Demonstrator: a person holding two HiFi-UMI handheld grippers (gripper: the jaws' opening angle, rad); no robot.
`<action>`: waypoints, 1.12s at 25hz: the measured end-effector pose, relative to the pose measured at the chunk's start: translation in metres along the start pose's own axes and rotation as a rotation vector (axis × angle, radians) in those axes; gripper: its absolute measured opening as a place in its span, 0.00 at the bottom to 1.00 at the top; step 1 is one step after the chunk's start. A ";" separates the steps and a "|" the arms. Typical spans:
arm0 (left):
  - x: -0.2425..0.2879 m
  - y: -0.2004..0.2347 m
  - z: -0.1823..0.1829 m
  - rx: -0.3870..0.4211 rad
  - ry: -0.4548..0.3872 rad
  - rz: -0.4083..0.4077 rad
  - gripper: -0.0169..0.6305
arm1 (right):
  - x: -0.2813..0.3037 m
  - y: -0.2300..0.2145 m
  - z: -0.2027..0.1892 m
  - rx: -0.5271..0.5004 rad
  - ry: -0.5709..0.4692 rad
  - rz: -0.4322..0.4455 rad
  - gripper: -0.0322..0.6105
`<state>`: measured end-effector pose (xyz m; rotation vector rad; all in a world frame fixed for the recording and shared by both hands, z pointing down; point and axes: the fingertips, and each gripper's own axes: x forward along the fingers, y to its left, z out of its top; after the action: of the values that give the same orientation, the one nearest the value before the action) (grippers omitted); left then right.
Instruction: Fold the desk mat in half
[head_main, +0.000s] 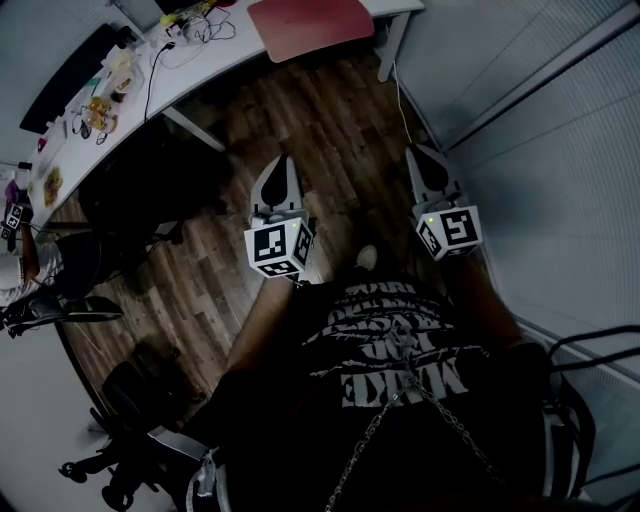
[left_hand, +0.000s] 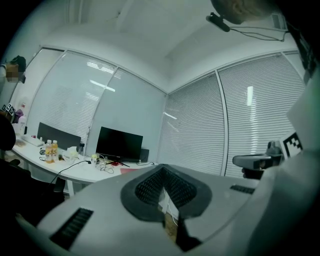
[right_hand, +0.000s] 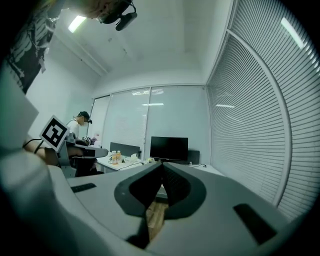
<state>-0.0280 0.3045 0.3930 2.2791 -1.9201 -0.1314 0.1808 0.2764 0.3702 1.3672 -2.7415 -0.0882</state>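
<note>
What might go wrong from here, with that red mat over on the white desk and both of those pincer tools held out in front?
1. The left gripper and right gripper are both shut and empty; unless they open first, they would likely just shove the desk mat rather than grip it.
2. Loose cables lie right beside the mat on the desk and might snag or get dragged during the fold.

Worktop (head_main: 215, 52): white, long, set along the glass wall.
Monitor (left_hand: 119, 144): dark screen, standing on the worktop.
Bottles (left_hand: 50, 151): two, orange contents, left of the monitor.
Cables (head_main: 195, 30): loose tangle on the worktop.
Floor (head_main: 330, 130): wood planks.
Blinds (right_hand: 250, 115): slatted, right-hand wall.
</note>
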 end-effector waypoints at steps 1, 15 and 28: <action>0.005 -0.005 0.000 0.004 0.000 0.001 0.03 | 0.001 -0.006 0.000 0.004 -0.002 0.007 0.05; 0.056 -0.051 -0.002 0.035 0.016 0.063 0.03 | 0.012 -0.081 -0.013 0.083 -0.004 0.073 0.05; 0.047 -0.039 -0.003 0.046 0.029 0.094 0.03 | 0.029 -0.074 -0.018 0.104 0.005 0.108 0.05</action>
<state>0.0188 0.2648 0.3908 2.2010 -2.0322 -0.0427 0.2237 0.2082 0.3835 1.2373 -2.8461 0.0649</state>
